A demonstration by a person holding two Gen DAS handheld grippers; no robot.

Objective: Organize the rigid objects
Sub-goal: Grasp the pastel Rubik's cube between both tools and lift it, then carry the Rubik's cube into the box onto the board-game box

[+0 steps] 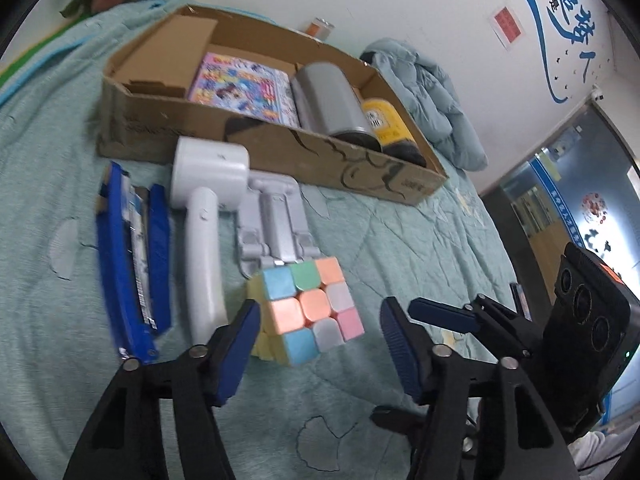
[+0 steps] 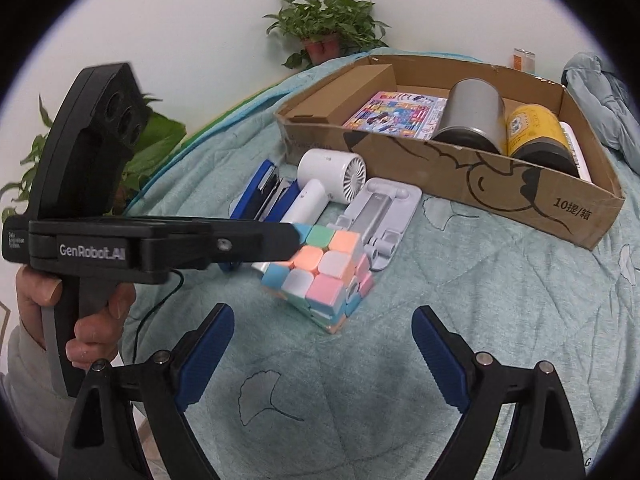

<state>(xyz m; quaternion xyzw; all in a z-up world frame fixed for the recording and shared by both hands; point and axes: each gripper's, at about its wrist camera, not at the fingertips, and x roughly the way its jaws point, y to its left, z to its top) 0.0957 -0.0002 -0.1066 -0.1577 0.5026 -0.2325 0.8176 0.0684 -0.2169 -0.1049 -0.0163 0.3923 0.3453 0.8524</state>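
Scene: A person working over a teal bedspread (image 1: 400, 232) held a two-finger tool in each hand, with loose things laid out in front of a cardboard box (image 1: 280, 152).
Cube: The pastel puzzle cube (image 1: 308, 312) sat on the bedspread, outside the box, just in front of a grey folding stand (image 1: 276, 216). In the right wrist view it stood tilted, one corner down on the cloth.
Left gripper: The left gripper (image 1: 320, 308) pointed down with its blue pads on either side of the cube. The pad on the picture's left lay against the cube's side, while a strip of bedspread showed between the cube and the other pad, so the jaws were parted and not clamped.
Right gripper: The right gripper (image 2: 322, 312) hung with jaws spread wide and nothing between them, near the cube but apart from it.
Hand: A hand (image 2: 92, 312) in a light sleeve gripped the left tool's black handle.
Row on the bed: A white hand fan (image 1: 208, 168) lay beside the stand, with a blue stapler (image 1: 128, 256) on its far side; all three were close to the box's front wall.
In the box: A colourful book (image 1: 244, 88) lay flat, next to a grey can (image 1: 332, 104) and a yellow can (image 1: 390, 120), both on their sides.
Background: A potted plant (image 2: 328, 24) stood by the white wall, and a pale padded jacket (image 1: 432, 96) lay bunched beyond the box.
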